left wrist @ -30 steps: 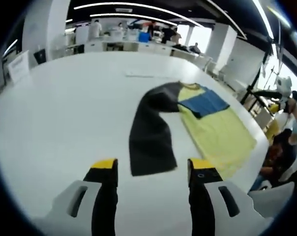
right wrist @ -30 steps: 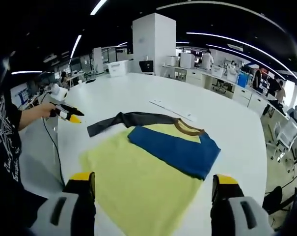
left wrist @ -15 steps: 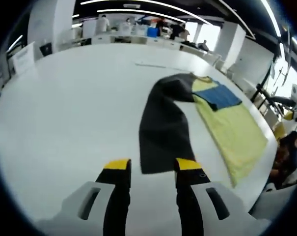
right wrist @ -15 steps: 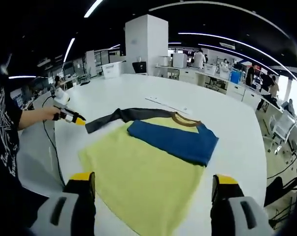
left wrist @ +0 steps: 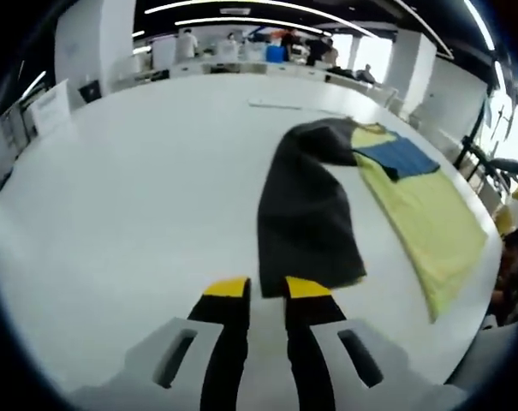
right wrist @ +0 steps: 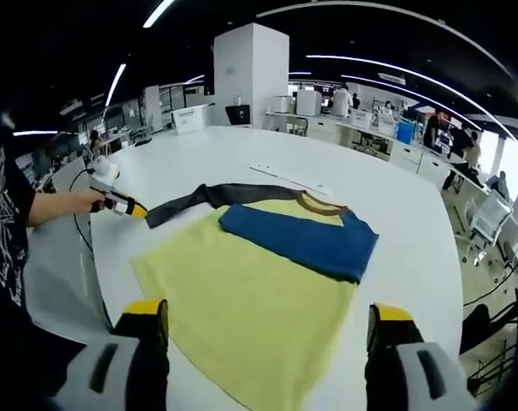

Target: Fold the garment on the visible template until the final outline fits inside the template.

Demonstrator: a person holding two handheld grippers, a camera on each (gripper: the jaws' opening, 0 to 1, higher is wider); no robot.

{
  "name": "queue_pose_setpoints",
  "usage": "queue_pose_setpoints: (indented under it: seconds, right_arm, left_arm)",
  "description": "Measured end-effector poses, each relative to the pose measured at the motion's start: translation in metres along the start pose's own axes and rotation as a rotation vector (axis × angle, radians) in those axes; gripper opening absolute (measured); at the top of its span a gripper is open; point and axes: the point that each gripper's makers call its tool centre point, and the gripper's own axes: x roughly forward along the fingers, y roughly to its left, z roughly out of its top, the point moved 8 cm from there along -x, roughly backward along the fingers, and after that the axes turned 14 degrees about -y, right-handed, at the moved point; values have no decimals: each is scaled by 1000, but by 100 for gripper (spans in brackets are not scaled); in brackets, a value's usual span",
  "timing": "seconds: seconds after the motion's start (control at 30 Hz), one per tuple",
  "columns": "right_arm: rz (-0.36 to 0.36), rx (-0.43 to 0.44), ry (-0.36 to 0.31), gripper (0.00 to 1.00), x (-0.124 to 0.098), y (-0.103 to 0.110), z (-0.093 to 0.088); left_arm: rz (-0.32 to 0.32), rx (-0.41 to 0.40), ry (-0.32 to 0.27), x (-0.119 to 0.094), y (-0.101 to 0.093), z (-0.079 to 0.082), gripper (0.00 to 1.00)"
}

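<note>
A yellow shirt [right wrist: 241,295] lies flat on the white table [right wrist: 395,205], brown collar at the far end. Its blue sleeve [right wrist: 301,240] is folded across the chest. The dark grey sleeve [left wrist: 306,214] stretches out sideways; it also appears in the right gripper view [right wrist: 190,199]. My left gripper [left wrist: 267,287] sits low at the cuff's corner, its jaws narrowed to a slim gap with table showing between them. Seen from the right gripper view, this left gripper [right wrist: 128,206] touches the sleeve's end. My right gripper [right wrist: 265,312] hovers wide open over the shirt's hem, holding nothing.
A thin pale strip [right wrist: 288,178] lies on the table beyond the collar. A person's hand [right wrist: 74,203] and black sleeve are at the table's left edge. Desks, boxes and people stand in the room behind. The table edge runs close to the shirt [left wrist: 430,223].
The left gripper has come down to the dark sleeve's cuff, and its jaws have closed from wide apart to a slim gap. The right gripper stays open over the hem.
</note>
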Motion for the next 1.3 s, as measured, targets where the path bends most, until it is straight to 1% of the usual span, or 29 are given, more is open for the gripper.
queue_pose_setpoints:
  seconds: [0.1,0.17,0.23,0.27,0.3,0.4,0.43,0.47,0.5,0.53,0.57,0.63,0.67,0.83,0.87,1.03,1.07,1.1,1.13,1.2,1.3]
  right_arm:
    - [1,-2,16,97,1,3,-3]
    - [5,3,22,96,2,5,-6]
    - [8,4,29,96,2,6,-8]
    - [8,2,32,96,3,7,-9]
    - [7,-2,34,96,3,7,-10]
    - [9,-7,36,96,2,8,-10]
    - [7,-7,35,96,2,8,-10]
    - [5,-7,32,96,2,7,-10]
    - [4,-7,27,96,2,7,-9]
    - [5,-5,26,96,2,8,-9]
    - [6,-3,25,96,2,8,-9]
    - [9,-4,24,96,3,8,-9]
    - [11,-6,26,96,3,9,-9]
    - [10,-11,35,96,3,9,-10]
    - [9,-14,32,96,3,9,-9]
    - [18,-16,31,97,4,9,-10]
    - [18,-19,32,98,4,9,-10]
    - [17,-21,28,98,4,8,-9]
    - [17,-20,26,99,5,8,-9]
    - [15,-12,17,99,5,8,-7]
    - [21,-1,5,99,5,9,-4]
  left_arm:
    - [-7,-5,10,0,-6,2,10]
    - [-6,5,13,1,-8,2,10]
    - [20,0,15,2,-6,2,7]
    - [24,-6,17,2,-5,2,6]
    - [38,-44,19,1,-4,3,5]
    - [45,-67,22,2,-1,3,2]
    - [44,-66,25,2,-2,3,2]
    - [33,-51,29,4,2,3,1]
    - [25,-36,34,5,2,4,0]
    - [29,-31,39,6,2,4,0]
    - [16,-6,51,6,2,5,0]
    - [20,2,57,7,4,6,0]
    - [11,11,62,6,5,7,0]
    - [23,87,74,10,25,16,0]
    - [18,125,68,11,32,20,0]
    - [17,139,79,16,53,30,0]
    - [3,117,73,16,55,33,0]
    - [8,105,65,17,56,35,0]
    - [9,108,68,17,59,36,0]
    - [10,144,86,19,63,37,0]
    - [14,163,88,24,72,39,0]
